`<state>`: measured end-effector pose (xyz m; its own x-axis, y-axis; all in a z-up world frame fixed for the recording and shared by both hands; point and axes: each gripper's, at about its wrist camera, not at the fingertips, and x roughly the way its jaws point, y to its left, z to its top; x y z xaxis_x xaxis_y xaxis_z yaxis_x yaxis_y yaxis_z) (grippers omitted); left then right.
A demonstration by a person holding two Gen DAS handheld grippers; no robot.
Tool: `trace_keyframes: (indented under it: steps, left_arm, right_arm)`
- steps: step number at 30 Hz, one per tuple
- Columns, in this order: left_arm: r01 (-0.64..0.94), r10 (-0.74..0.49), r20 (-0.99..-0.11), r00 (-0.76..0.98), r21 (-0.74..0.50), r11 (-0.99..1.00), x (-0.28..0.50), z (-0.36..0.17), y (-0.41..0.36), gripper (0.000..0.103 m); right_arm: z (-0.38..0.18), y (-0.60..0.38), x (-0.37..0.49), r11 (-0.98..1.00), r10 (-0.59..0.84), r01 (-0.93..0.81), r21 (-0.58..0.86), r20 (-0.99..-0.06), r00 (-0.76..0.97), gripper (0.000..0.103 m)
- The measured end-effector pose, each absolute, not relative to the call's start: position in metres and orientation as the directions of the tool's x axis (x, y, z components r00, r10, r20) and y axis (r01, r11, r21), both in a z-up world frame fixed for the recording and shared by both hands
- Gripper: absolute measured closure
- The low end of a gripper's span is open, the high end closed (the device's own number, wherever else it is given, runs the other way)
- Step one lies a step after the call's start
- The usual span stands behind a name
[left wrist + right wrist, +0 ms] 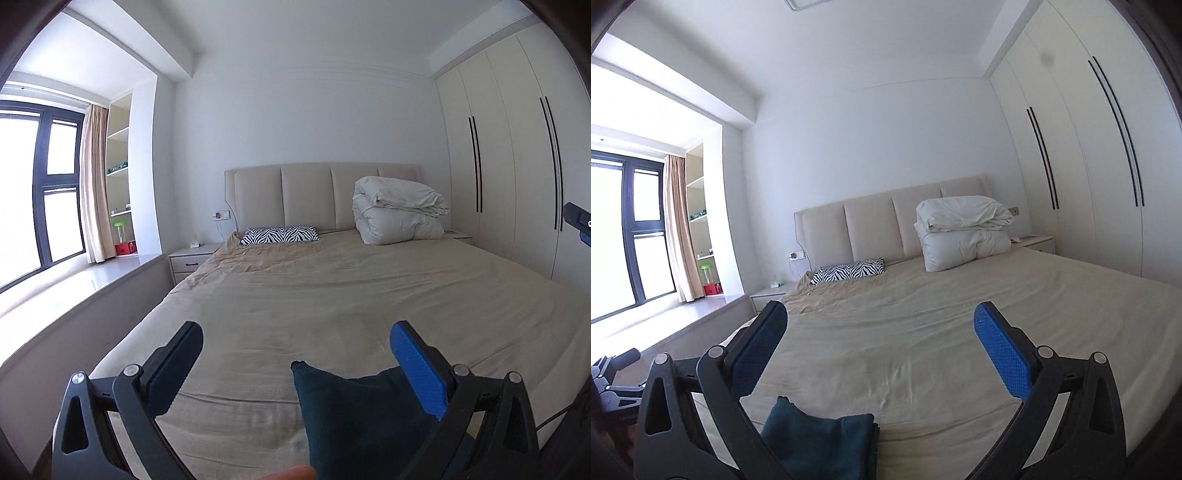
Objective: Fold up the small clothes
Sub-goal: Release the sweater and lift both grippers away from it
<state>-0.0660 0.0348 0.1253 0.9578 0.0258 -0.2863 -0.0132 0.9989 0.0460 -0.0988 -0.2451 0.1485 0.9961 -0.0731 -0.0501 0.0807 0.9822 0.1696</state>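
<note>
From the left wrist view, the left tongs (297,354) stand spread wide with nothing between the pads, pointing along a bed (332,295) covered in a beige sheet. A dark teal garment (354,417) lies folded on the near end of the bed, low in the picture, partly behind the blue pad of the right-hand finger (417,365); whether it touches that finger cannot be told. At the far end a zebra-striped pillow (279,235) lies flat beside a folded white duvet (399,210) stacked against the padded headboard (306,195). A wardrobe (509,166) lines the right wall, and a window (40,192) is on the left. A bit of the right tongs shows at the right edge.

From the right wrist view, the right tongs (881,332) are likewise wide apart and empty. The teal garment (820,439) lies on the sheet near the lower left finger, its folded edges stacked. Part of the left tongs (613,376) shows at the left edge.
</note>
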Motion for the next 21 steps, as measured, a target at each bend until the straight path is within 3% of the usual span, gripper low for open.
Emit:
trace_keyframes:
  steps: [5,11,21]
  left_arm:
    - [-0.076,0.113,-0.465,0.878,0.096,0.992,-0.049,0.087,0.023,0.000]
    - [-0.037,0.058,-0.670,0.740,0.046,0.998,-0.036,0.030,0.019,0.000]
    - [-0.047,0.036,-0.784,0.620,0.009,0.999,-0.037,-0.022,0.012,0.000]
  right_arm:
    - [0.133,-0.233,-0.099,0.991,-0.026,0.042,0.131,-0.120,0.992,0.000]
    - [0.079,-0.225,-0.060,0.988,-0.017,0.083,0.131,-0.441,0.897,0.000]
    - [0.006,-0.188,-0.035,0.995,-0.020,0.082,0.059,-0.680,0.733,0.000]
